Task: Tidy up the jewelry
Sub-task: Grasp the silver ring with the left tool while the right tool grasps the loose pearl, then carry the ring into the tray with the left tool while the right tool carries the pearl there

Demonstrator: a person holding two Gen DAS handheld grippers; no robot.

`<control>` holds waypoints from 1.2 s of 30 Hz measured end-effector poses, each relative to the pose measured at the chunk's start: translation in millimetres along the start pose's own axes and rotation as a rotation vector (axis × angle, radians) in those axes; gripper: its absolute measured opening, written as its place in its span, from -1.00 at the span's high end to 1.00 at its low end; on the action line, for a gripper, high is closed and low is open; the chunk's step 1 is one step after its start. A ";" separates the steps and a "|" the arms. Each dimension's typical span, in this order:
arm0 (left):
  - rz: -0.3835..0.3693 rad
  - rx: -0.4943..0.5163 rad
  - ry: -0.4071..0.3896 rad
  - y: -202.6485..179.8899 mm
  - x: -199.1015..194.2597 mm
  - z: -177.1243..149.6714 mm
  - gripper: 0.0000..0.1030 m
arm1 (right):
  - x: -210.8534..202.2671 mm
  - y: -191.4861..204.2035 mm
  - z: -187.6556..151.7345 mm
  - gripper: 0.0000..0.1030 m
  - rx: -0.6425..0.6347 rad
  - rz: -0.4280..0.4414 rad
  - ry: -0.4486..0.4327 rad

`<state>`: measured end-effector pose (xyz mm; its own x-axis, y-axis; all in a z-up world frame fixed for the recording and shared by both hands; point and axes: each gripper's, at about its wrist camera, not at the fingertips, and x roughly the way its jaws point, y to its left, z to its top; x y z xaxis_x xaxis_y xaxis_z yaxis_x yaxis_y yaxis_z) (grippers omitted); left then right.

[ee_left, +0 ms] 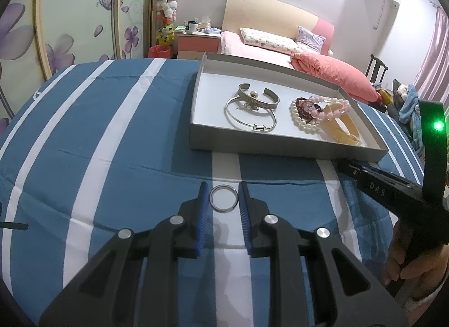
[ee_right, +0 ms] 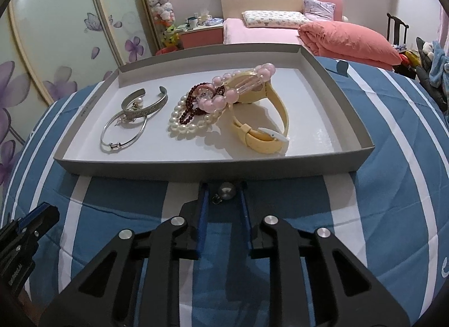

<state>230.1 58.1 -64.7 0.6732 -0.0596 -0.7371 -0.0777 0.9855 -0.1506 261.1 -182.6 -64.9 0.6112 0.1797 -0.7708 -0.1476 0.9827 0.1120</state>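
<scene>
Jewelry time: left gripper (ee_left: 223,196) pinches a silver ring (ee_left: 223,198) flat on the blue-and-white striped cloth (ee_left: 112,144) at six o'clock of the grey tray (ee_left: 280,144), while right gripper (ee_right: 223,195) brackets a pearl earring (ee_right: 226,191), its pads looking short of touching.

A home bedroom: a bed (ee_right: 252,32) with pink sheets, patterned pillows (ee_right: 270,18) and a folded coral quilt (ee_right: 350,41) against the far wall, a pink nightstand (ee_left: 196,43) cluttered beside it, stacked plush toys (ee_left: 168,6), and flower-printed sliding wardrobe doors (ee_left: 70,18) along the left
</scene>
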 end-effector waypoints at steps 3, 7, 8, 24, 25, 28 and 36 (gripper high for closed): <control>0.000 0.002 0.003 -1.2 0.1 -1.0 0.58 | 0.1 0.0 0.3 0.68 -0.003 -0.003 -0.003; 0.001 0.002 0.002 -1.5 1.0 -0.5 0.58 | 0.5 -1.2 0.7 0.70 -0.007 -0.005 -0.008; 0.001 0.002 0.001 -1.9 0.5 -0.8 0.58 | -0.6 -1.7 0.2 0.70 -0.005 -0.006 -0.010; -0.031 0.031 -0.043 -16.3 -15.3 -2.8 0.58 | -53.1 -28.2 -20.2 0.70 0.038 0.061 -0.104; -0.034 0.034 -0.050 -18.0 -17.4 -2.3 0.58 | -59.9 -30.3 -19.1 0.70 0.043 0.066 -0.125; -0.042 0.049 -0.087 -24.1 -25.2 -0.1 0.58 | -78.7 -34.6 -15.2 0.70 0.047 0.076 -0.189; -0.051 0.078 -0.194 -38.5 -45.4 6.4 0.58 | -122.3 -29.2 -6.9 0.70 0.014 0.100 -0.366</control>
<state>207.3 23.9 -21.2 0.8041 -0.0853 -0.5883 0.0119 0.9918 -0.1276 185.3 -233.6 21.7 0.8321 0.2765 -0.4809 -0.2116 0.9596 0.1855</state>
